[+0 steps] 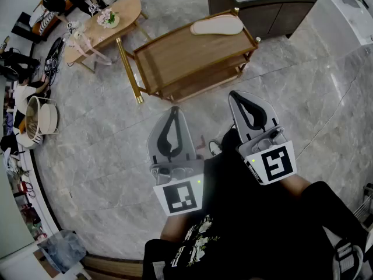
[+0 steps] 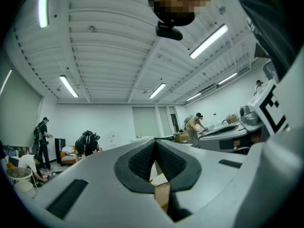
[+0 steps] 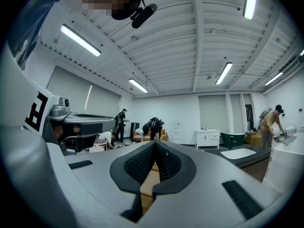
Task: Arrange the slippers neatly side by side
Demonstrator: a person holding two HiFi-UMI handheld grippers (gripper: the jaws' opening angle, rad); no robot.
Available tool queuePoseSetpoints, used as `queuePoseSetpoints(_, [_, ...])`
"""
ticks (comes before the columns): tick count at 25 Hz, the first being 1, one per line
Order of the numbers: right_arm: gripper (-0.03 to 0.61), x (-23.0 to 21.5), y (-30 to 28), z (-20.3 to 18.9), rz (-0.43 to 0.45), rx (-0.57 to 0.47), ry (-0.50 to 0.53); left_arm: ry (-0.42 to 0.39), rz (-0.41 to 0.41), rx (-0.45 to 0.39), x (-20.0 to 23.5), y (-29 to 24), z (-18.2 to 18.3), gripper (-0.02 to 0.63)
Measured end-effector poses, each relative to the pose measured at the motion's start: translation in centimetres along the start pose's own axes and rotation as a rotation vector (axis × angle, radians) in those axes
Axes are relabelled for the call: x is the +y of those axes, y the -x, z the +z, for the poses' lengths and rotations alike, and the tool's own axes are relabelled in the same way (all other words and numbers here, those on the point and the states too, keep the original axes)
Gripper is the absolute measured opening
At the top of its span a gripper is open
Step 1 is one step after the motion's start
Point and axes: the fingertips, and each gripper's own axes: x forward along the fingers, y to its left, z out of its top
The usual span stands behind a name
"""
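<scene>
One pale beige slipper (image 1: 217, 25) lies on the top shelf of a low wooden rack (image 1: 175, 57), at its far right end. I see no second slipper. My left gripper (image 1: 173, 111) hovers over the grey floor in front of the rack, shut and empty. My right gripper (image 1: 235, 95) floats beside it to the right, also shut with nothing in it. In the left gripper view the jaws (image 2: 155, 142) meet at the tips, with a strip of the wooden rack showing through the gap behind them. The right gripper view shows its jaws (image 3: 155, 144) closed the same way.
A wooden bench (image 1: 102, 28) with a small flower pot (image 1: 108, 18) stands at the back left. A dark cabinet (image 1: 262, 4) sits behind the rack. A round basket (image 1: 39, 118) rests on the floor at left, and people crouch near the far left wall.
</scene>
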Motion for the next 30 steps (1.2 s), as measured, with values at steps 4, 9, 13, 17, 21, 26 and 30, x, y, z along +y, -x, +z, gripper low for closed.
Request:
queuePoseSetpoints(4, [-0.003, -0.3, -0.1, -0.1, 0.004, -0.003, 0.006, -0.006, -0.004, 0.0, -0.3, -0.5, -0.2, 0.002])
queuePoseSetpoints(9, [-0.003, -0.5, 0.0, -0.1, -0.005, -0.003, 0.016, 0.0, -0.008, 0.006, -0.4, -0.8, -0.3, 0.002])
queuePoseSetpoints(13, [-0.003, -0.8, 0.1, -0.2, -0.026, -0.009, 0.015, 0.004, -0.015, 0.013, -0.5, -0.9, -0.5, 0.002])
queuePoseSetpoints(17, [-0.003, -1.6, 0.1, -0.2, -0.038, -0.029, -0.011, 0.0, -0.022, 0.015, -0.8, -1.3, -0.6, 0.002])
queuePoseSetpoints(21, [-0.002, -2.4, 0.0, -0.4, -0.042, -0.024, -0.018, 0.01, -0.03, 0.019, -1.1, -2.1, -0.9, 0.002])
queuePoseSetpoints(26, [-0.002, -4.1, -0.3, -0.1, -0.044, -0.022, -0.021, 0.02, -0.043, 0.01, -2.3, -3.9, -0.2, 0.002])
queuePoseSetpoints(30, [-0.003, -5.9, -0.8, 0.2, -0.044, -0.027, -0.031, 0.012, -0.059, 0.016, -3.2, -5.6, 0.4, 0.002])
